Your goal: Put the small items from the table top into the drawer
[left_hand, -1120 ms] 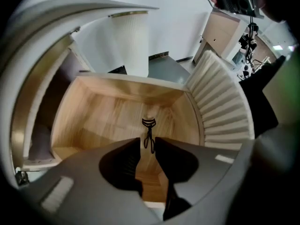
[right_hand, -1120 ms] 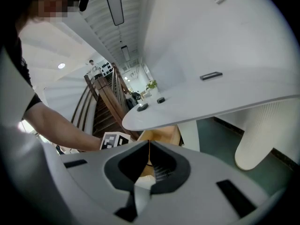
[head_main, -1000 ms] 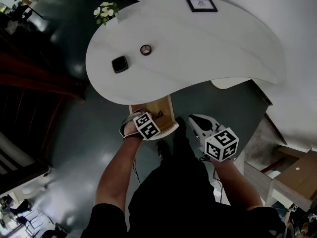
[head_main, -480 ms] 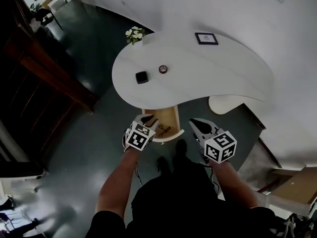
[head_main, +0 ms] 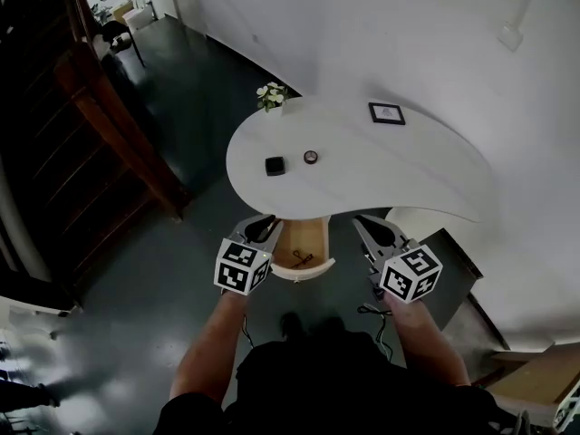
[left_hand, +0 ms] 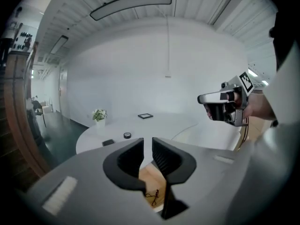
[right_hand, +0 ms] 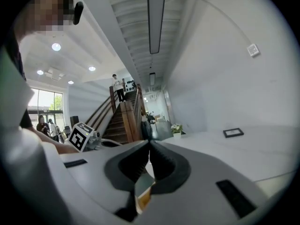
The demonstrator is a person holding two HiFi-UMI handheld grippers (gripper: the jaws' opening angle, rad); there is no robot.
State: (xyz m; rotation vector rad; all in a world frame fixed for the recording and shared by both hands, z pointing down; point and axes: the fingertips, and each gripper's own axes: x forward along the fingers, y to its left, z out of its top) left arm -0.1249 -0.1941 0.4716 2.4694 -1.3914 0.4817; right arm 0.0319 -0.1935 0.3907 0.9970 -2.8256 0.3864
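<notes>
My left gripper (head_main: 262,228) has its jaws slightly apart and empty, and my right gripper (head_main: 371,228) has its jaws together. They flank the open drawer (head_main: 301,246). Beyond the drawer, the black square item (head_main: 275,165) and the round item (head_main: 311,157) lie on the surface (head_main: 399,166).

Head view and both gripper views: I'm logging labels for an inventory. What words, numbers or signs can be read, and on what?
No text can be read in any view.
Frame on the table: a print inside, too small to read.
Marker cubes: black-and-white square patterns only, no words.
Black square item and round item: no legible marking.
</notes>
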